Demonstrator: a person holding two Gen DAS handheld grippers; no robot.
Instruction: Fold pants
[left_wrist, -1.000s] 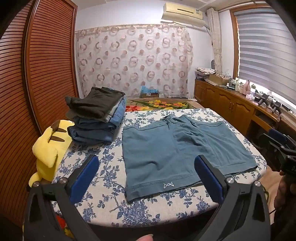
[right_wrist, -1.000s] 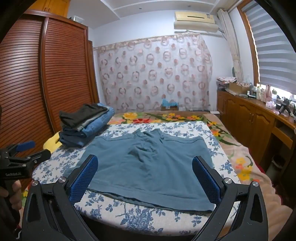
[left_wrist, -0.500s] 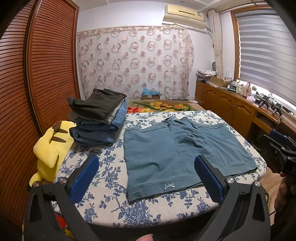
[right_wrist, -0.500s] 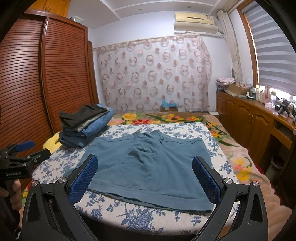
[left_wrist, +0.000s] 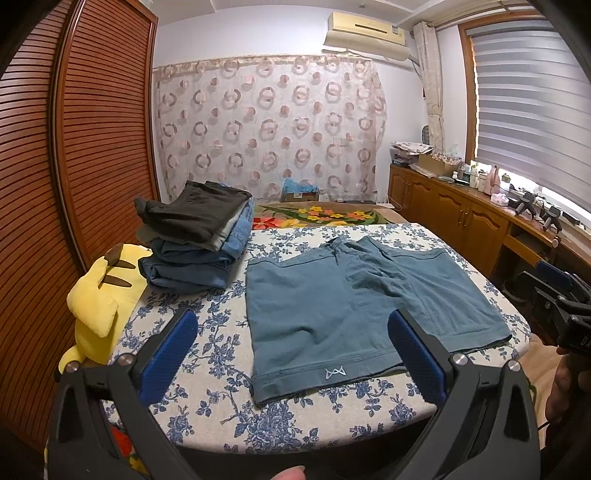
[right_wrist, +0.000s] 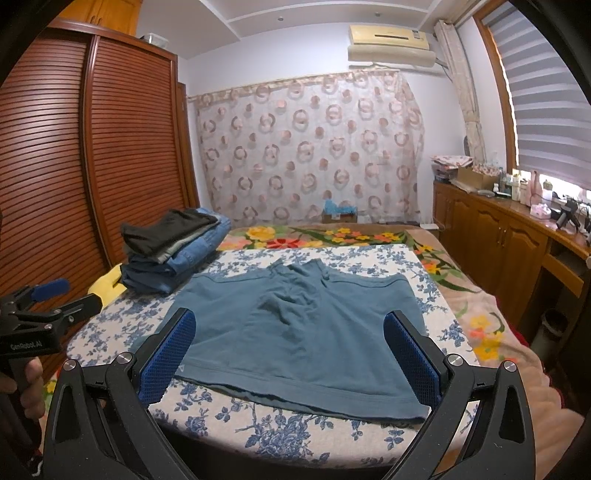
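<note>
Teal cotton shorts (left_wrist: 354, 314) lie spread flat at frame centre on the blue-floral bed cover (left_wrist: 221, 369), ready for folding. Left hand-held gripper (left_wrist: 291, 354) and right hand-held gripper (right_wrist: 288, 354) hover wide open, empty, short of the near hem; the folded clothes stack (left_wrist: 195, 240), upper left, leaves room.

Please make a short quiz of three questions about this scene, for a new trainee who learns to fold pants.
1. True or false: the blue shorts lie spread flat on the flowered cloth.
2. What sits left of the shorts? A) a pile of folded clothes B) a lamp C) a shoe box
3. Fill in: the left tongs and the right tongs are both ____ and hold nothing.

Key: 1 true; 2 A; 3 open
</note>
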